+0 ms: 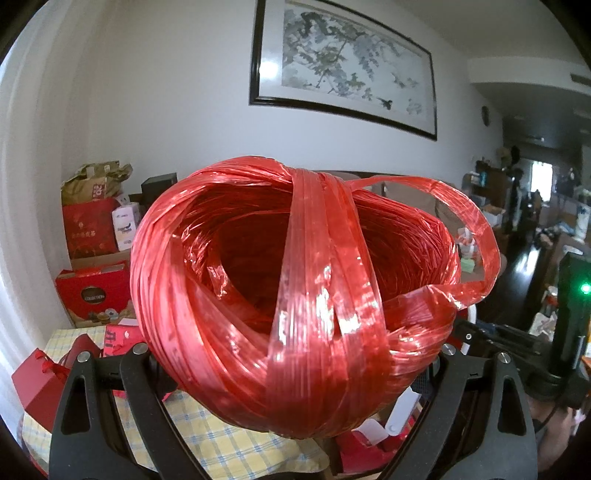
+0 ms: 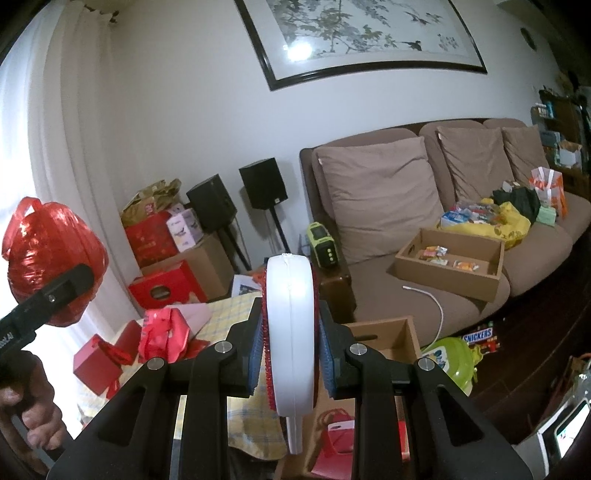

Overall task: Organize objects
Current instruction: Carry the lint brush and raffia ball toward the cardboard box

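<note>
Left gripper [image 2: 79, 282] clamped on a ball of red plastic twine [image 1: 295, 295], held up above the checked tablecloth [image 1: 221, 450], right gripper [image 2: 291, 354] closed on a white zipped pouch [image 2: 290, 332] edge-on, over the table's near edge.

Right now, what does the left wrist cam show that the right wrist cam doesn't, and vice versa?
Left wrist only: the hollow inside of the red twine ball and the dark hallway.
Right wrist only: the right gripper clamping a white zip case, the brown sofa, the cardboard tray, and the left gripper from outside.
Both: the framed painting, red gift boxes, yellow checked cloth.
</note>
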{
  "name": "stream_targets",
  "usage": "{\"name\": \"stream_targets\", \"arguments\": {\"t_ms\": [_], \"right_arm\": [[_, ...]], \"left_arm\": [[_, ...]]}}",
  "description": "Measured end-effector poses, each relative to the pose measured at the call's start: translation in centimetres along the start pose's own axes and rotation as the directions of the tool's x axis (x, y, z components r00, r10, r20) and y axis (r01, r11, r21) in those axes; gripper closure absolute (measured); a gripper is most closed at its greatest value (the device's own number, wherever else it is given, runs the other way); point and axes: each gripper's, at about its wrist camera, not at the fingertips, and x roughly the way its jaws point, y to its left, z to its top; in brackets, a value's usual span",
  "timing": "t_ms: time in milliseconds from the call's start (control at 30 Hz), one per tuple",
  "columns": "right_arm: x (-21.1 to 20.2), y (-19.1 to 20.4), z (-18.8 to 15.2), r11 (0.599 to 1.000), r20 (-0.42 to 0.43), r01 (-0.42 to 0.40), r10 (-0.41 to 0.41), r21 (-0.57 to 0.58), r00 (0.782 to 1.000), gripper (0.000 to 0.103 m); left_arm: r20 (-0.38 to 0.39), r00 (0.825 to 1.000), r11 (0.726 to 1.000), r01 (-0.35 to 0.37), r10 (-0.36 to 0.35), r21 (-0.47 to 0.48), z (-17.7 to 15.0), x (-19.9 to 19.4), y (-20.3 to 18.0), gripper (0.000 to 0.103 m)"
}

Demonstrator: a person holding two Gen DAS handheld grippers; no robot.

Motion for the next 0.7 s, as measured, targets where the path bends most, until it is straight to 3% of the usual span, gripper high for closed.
{"name": "stream_targets", "arguments": {"t_ms": [700], "right_arm": [[0.6, -1.7, 0.5, 0.999, 0.002, 0.037, -0.037, 0.018, 0.999, 0.078]], "left_arm": [[0.000, 0.997, 0.997, 0.072, -0.072, -0.003, 1.9, 2.8, -3.7, 0.010]]}}
